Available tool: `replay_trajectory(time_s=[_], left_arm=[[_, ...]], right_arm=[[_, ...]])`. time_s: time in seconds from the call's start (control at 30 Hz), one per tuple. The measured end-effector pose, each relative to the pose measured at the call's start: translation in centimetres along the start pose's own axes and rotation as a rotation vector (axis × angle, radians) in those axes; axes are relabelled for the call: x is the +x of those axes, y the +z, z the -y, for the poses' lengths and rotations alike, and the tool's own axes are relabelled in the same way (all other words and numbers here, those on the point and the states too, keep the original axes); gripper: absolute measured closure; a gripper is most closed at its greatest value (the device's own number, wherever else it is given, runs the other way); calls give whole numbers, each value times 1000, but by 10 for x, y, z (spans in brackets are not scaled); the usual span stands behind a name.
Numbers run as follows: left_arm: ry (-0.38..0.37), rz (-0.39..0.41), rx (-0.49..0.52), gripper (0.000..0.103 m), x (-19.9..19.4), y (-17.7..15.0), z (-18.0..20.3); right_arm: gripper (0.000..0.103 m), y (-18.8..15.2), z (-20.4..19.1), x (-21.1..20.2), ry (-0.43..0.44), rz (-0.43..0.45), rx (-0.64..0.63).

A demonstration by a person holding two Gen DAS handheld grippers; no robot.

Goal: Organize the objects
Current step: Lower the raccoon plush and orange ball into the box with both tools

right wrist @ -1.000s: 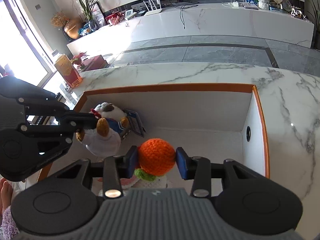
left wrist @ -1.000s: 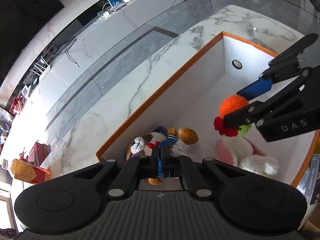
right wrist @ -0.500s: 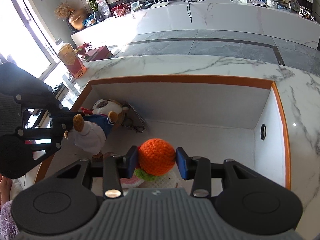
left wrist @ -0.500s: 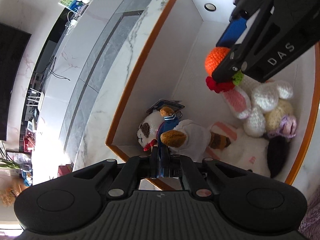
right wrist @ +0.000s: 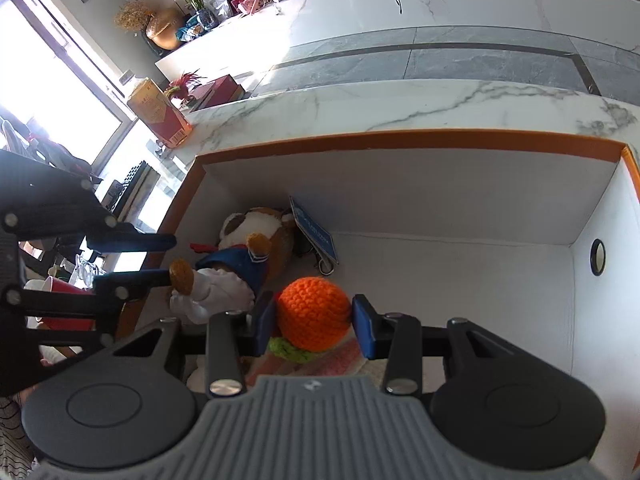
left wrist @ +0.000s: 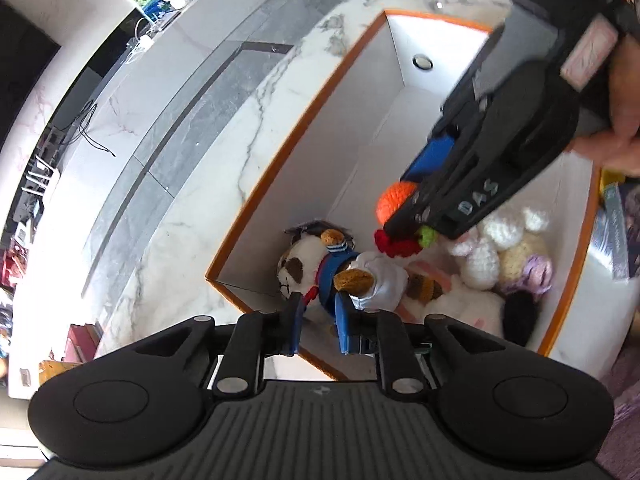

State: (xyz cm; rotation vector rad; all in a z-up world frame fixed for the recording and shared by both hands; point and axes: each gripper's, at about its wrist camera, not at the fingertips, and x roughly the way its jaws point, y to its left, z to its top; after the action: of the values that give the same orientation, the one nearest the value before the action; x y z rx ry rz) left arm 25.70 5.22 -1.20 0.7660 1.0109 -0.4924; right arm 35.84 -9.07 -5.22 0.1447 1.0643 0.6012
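Observation:
A white box with an orange rim stands on the marble table. A plush dog in a blue and white outfit lies in its near left corner. My left gripper is open just above the dog, fingers apart and holding nothing. My right gripper is shut on an orange crocheted ball toy with green and red parts, held over the box. White, yellow and purple plush toys lie in the box's near right part.
A blue tag card leans against the box's back wall beside the dog. A round hole marks the right wall. A red-yellow carton stands beyond the table's left end. A book lies right of the box.
My left gripper has opened and let go of the plush dog, which now lies in the box corner. My right gripper still holds the orange toy and has shifted slightly.

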Motion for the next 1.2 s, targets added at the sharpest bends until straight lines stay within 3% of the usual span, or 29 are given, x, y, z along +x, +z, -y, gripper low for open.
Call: replay_trajectory(time_s=[0.13,0.2,0.4,0.53,0.63,0.87,1.2], left_arm=[[-146,101,-200,75,-12,13,-17],[-172,98,-221,75,-6,20,-14],[-133,-45,-205,76,27,21,7],[-86,-144,-173,86,37,15,10],[-97,-159,-182,88,38,14,5],[-58,-223,-41,89,60,15,29],[-71,-196,-62,87,65,6,25]], right_arm=[[59,-2,1,5,-1,-10,14],[59,-3,2,7,1,-14,25],[60,-3,11,-2,-23,4,59],[60,-3,15,-3,-16,3,61],[59,-4,16,4,-12,-8,67],[59,2,9,13,-21,-35,53],[59,9,0,41,-20,-85,61]])
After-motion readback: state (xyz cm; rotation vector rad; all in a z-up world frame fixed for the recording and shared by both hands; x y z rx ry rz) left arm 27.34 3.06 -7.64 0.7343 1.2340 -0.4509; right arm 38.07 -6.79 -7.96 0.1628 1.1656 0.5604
